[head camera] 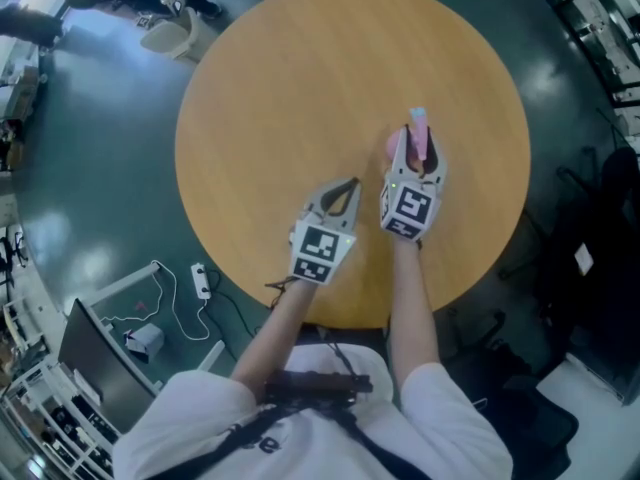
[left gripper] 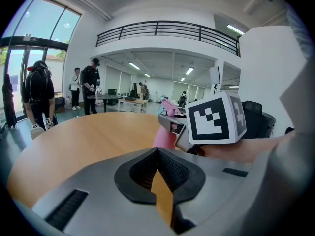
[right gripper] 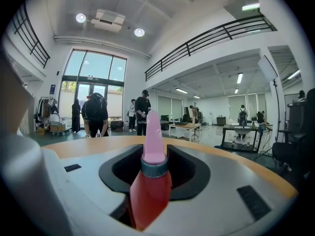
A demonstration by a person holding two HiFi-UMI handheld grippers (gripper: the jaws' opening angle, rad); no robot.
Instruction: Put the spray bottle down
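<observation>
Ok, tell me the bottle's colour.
Bottle: pink top, red body, grey collar. Right gripper view shows it best.

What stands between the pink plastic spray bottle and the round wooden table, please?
Nothing visible: the round wooden table is bare around the pink plastic spray bottle; the left gripper sits off to its side.

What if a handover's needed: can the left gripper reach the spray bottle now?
Likely yes: the empty left gripper hangs close beside the spray bottle, though the right gripper clamps its body.
</observation>
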